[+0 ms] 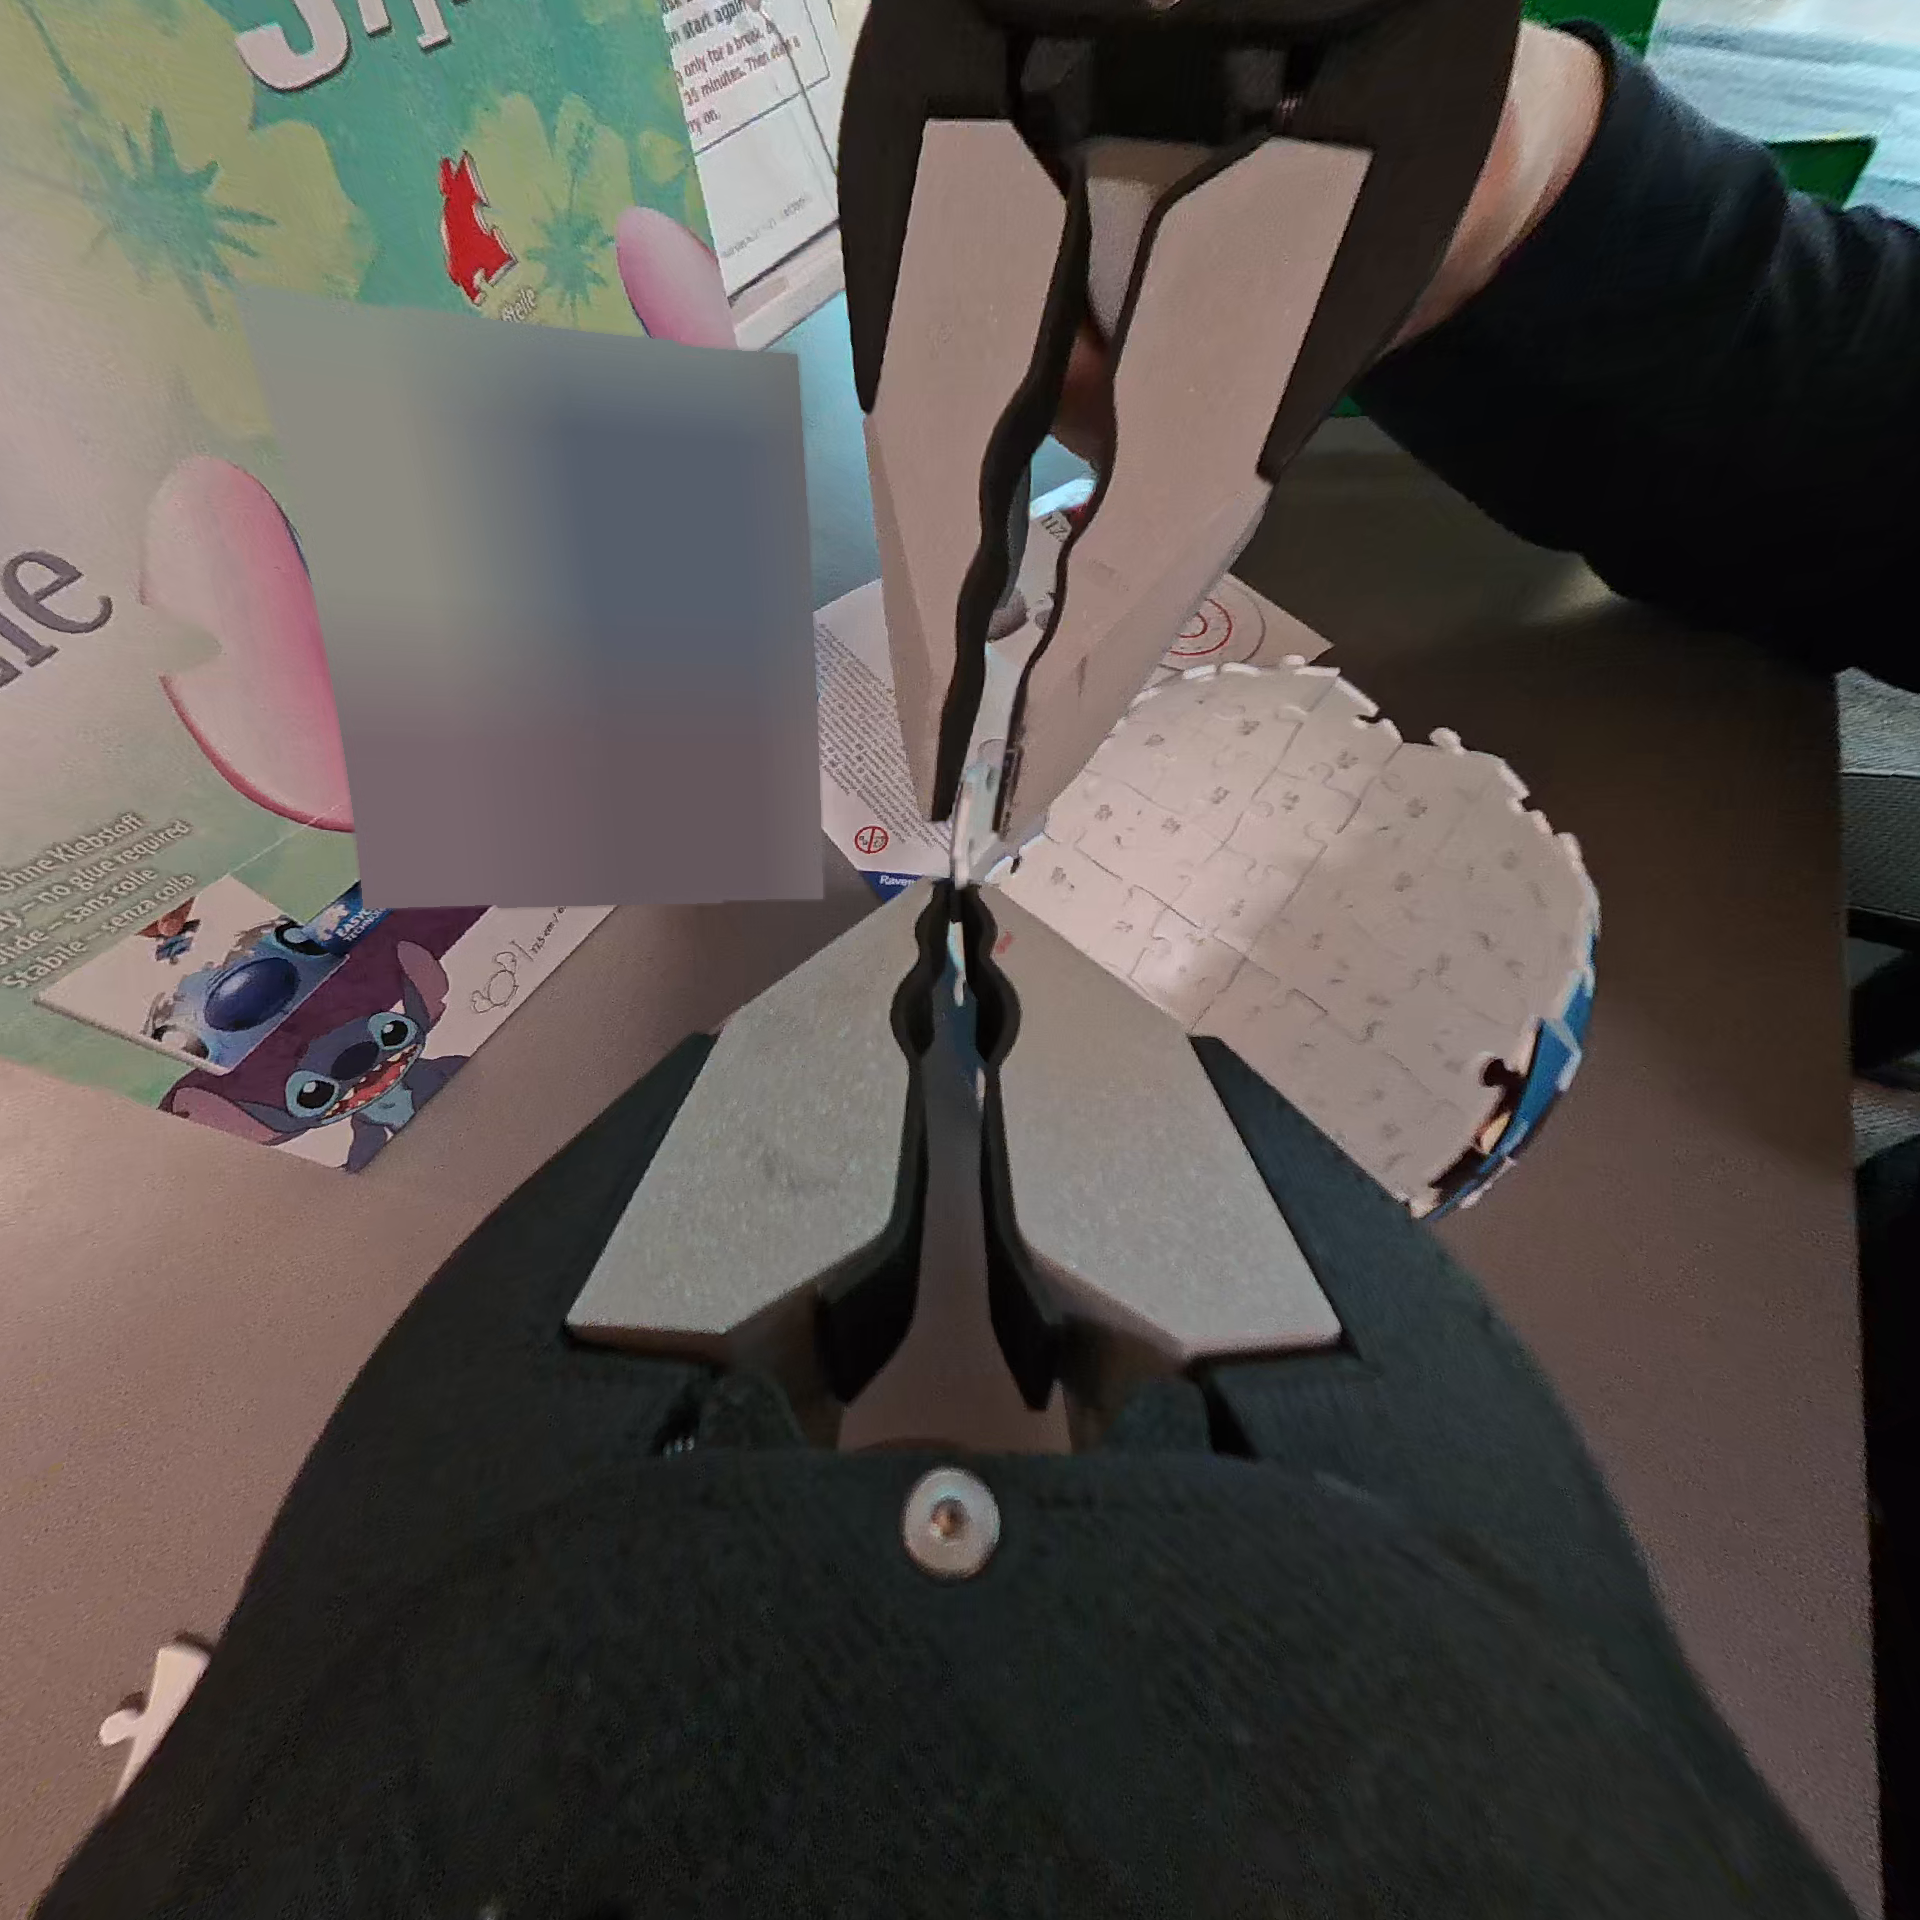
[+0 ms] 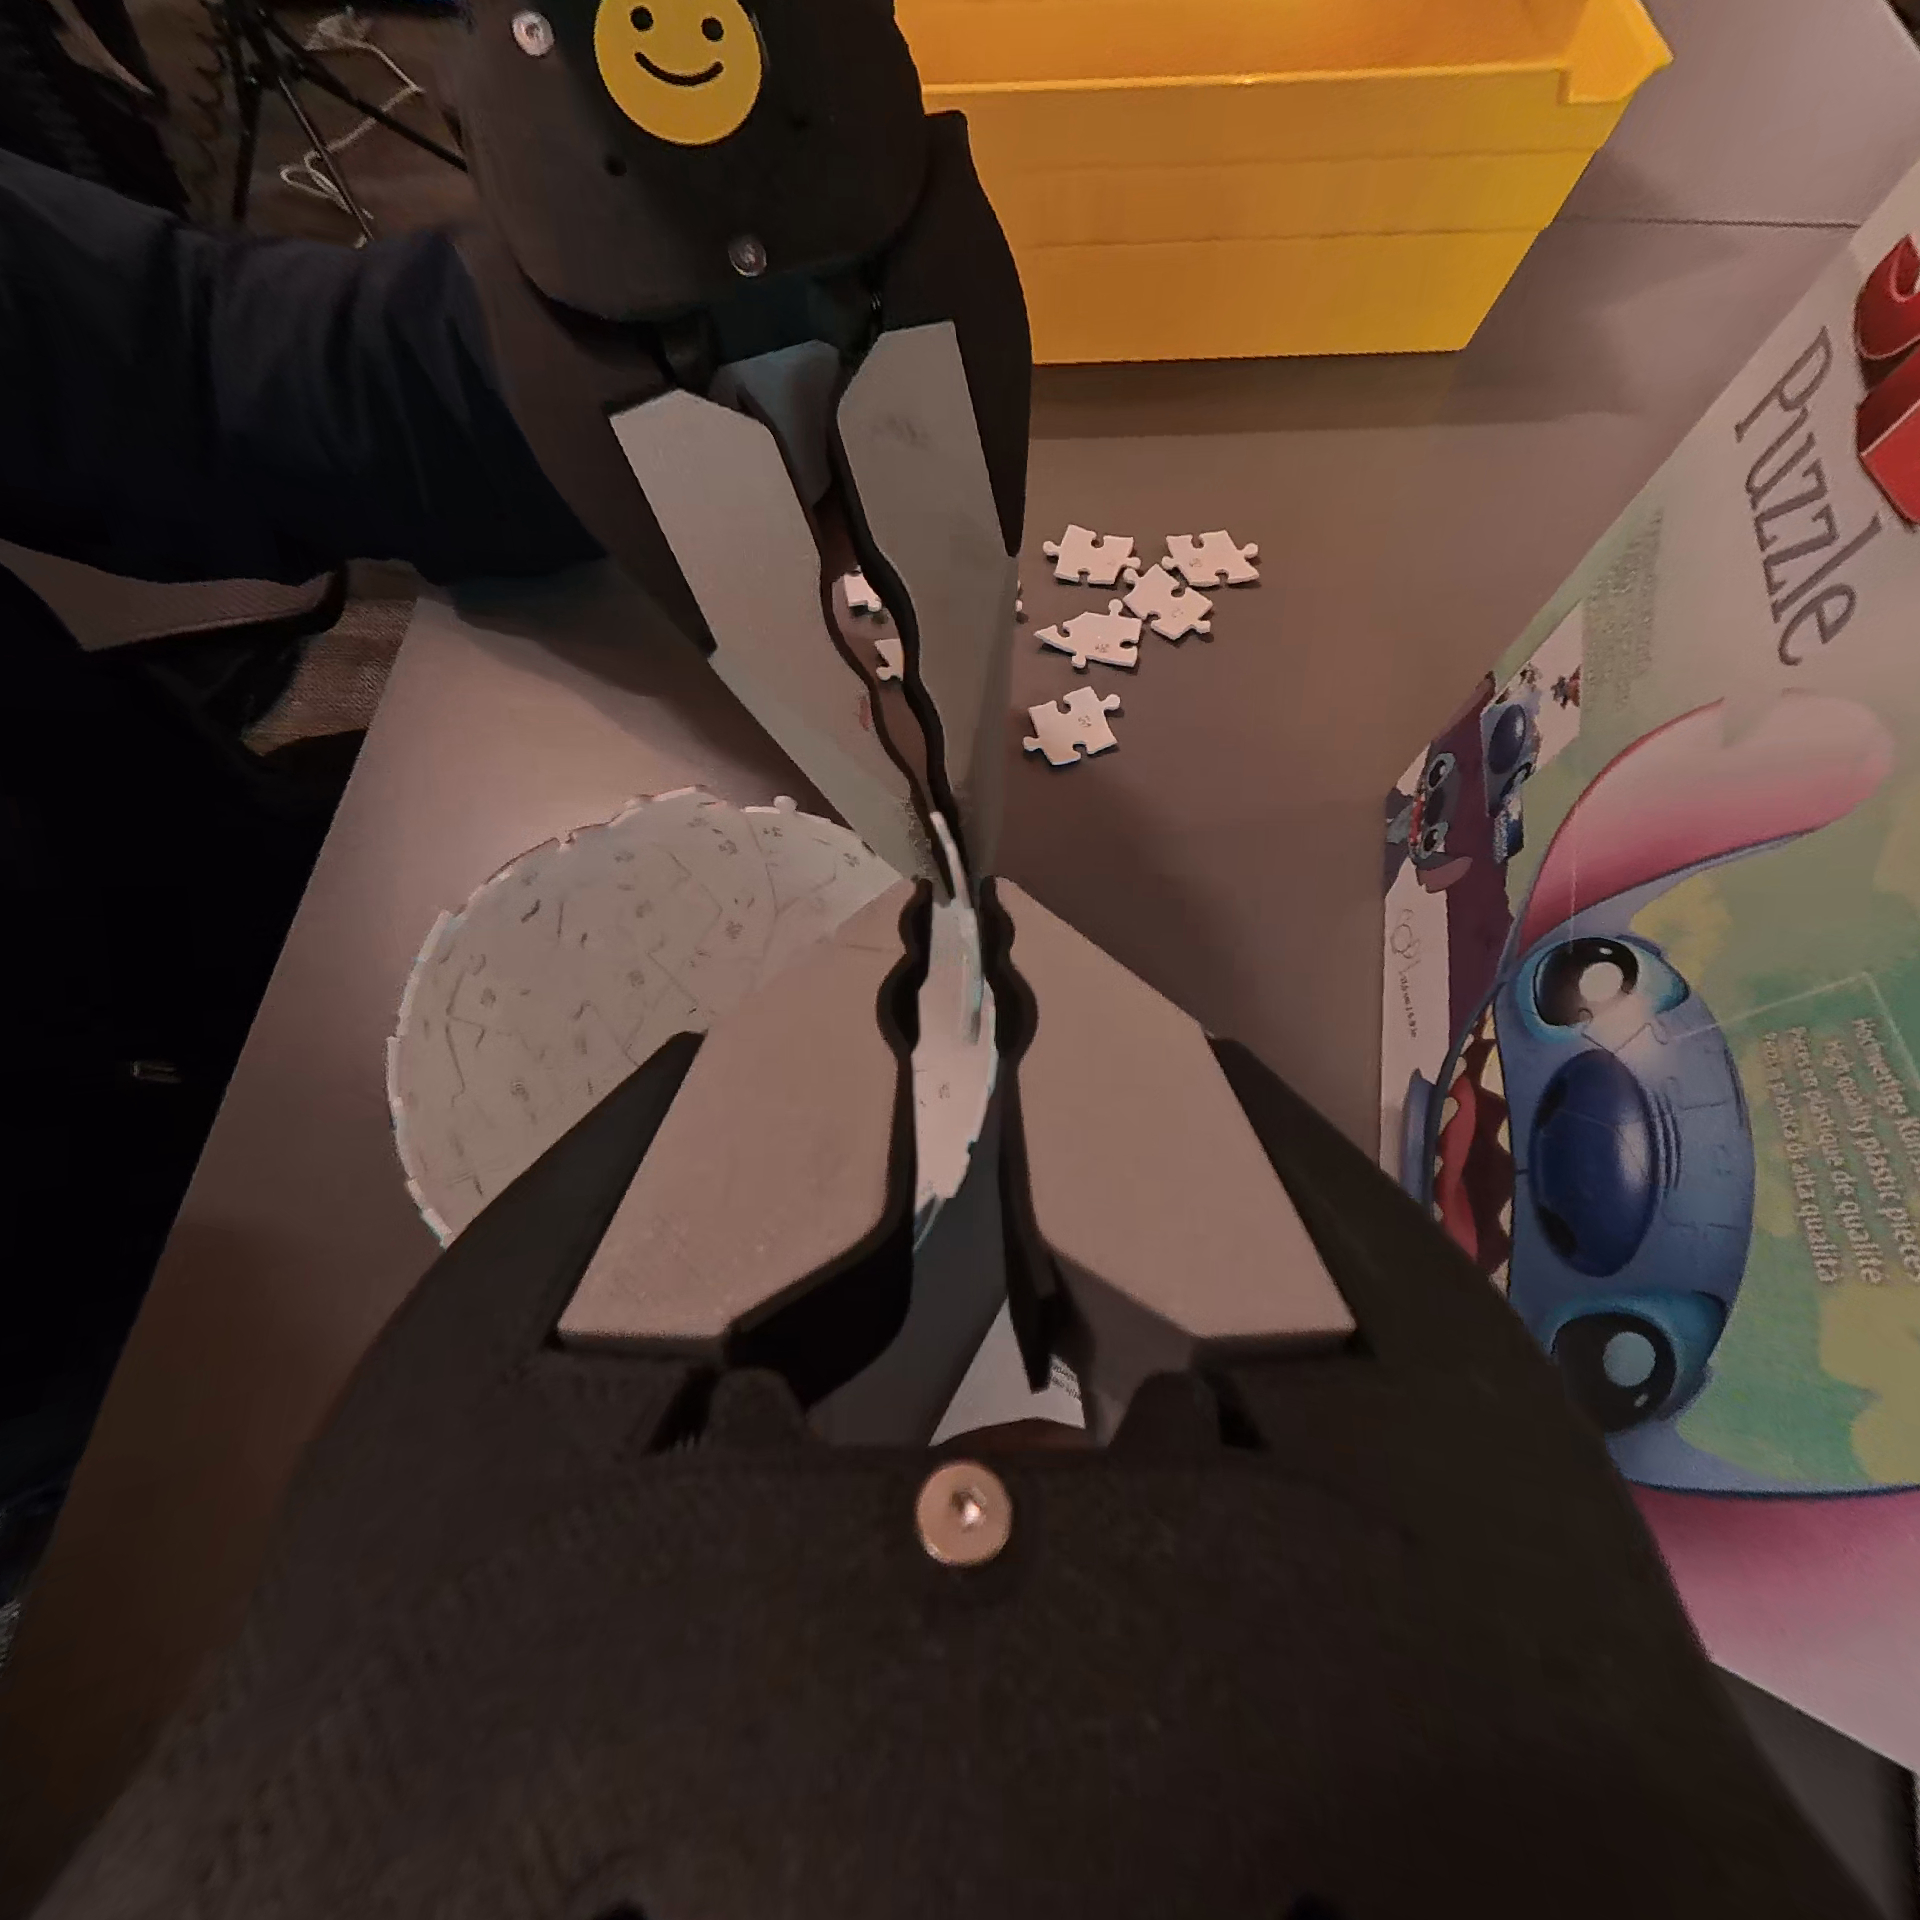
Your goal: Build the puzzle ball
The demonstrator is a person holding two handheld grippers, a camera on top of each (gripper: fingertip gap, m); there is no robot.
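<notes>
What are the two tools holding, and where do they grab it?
Each tool is shut on puzzle pieces, edge-on. The left tool pinches a small piece by its edge; the right tool clamps a curved white strip of joined pieces, gripped across its faces.

The right gripper (image 2: 961,914) and the left gripper (image 2: 951,831) are meeting tip to tip, both closing on one white puzzle piece (image 2: 951,997) above the half-built puzzle ball shell (image 2: 582,987). Loose white pieces (image 2: 1132,623) are lying on the grey table (image 2: 1299,499), between a yellow bin (image 2: 1247,177) and the puzzle box (image 2: 1662,1039).
</notes>
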